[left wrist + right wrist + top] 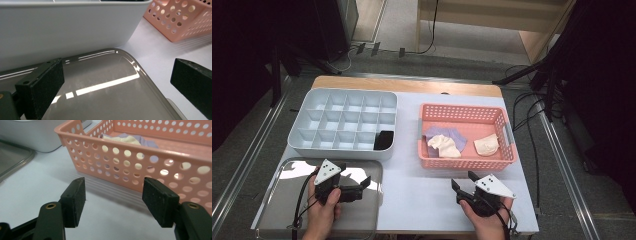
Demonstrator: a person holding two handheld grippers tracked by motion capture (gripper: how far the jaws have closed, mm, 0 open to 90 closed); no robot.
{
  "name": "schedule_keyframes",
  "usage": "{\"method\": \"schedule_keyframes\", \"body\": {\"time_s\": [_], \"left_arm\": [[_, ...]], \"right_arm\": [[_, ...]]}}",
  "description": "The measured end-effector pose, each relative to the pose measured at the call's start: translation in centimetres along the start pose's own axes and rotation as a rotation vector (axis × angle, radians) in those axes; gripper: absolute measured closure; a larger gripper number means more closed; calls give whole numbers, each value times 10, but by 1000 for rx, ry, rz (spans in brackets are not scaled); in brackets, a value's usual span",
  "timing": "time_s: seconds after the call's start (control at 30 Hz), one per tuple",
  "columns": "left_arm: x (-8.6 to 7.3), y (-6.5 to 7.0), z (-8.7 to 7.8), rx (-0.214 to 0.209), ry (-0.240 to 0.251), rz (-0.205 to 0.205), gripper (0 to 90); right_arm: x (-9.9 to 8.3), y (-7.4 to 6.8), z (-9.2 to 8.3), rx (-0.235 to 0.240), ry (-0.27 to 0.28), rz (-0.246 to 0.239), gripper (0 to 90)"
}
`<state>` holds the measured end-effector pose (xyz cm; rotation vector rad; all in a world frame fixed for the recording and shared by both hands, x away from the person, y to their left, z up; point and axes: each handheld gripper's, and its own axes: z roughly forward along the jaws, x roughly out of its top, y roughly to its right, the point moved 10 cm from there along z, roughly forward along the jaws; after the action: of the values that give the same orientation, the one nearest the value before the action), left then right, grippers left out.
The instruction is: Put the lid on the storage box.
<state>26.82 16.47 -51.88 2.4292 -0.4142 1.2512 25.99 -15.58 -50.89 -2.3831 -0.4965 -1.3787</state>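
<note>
My left gripper (pixel 358 176) hangs low over the shiny metal tray (pixel 282 210) at the table's front left. In the left gripper view its jaws (pixel 117 71) stand wide open with nothing between them. My right gripper (pixel 463 180) is at the front right, just short of the pink perforated basket (pixel 462 163); it is open and empty too (pixel 115 187). The basket holds a purple cloth (pixel 453 134), a cream cloth (pixel 445 146) and a second cream cloth (pixel 487 145).
A grey compartment box (pixel 339 150) stands behind the metal tray, with a black item (pixel 383 140) in its near right cell. White tabletop (pixel 412 185) lies between the two grippers. Cables run along the floor to the right of the table.
</note>
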Motion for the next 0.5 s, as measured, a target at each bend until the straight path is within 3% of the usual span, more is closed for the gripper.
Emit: {"method": "schedule_keyframes", "body": {"time_s": [0.1,0.27,0.5], "left_arm": [[-2,0,3,-9,-4,-18,0],[-4,6,4,-26,-8,22,1],[-6,6,6,-17,-17,29,1]], "right_arm": [[4,-1,-1,0,5,6,357],[10,2,-2,4,10,14,373],[22,9,-5,-4,29,28,376]]}}
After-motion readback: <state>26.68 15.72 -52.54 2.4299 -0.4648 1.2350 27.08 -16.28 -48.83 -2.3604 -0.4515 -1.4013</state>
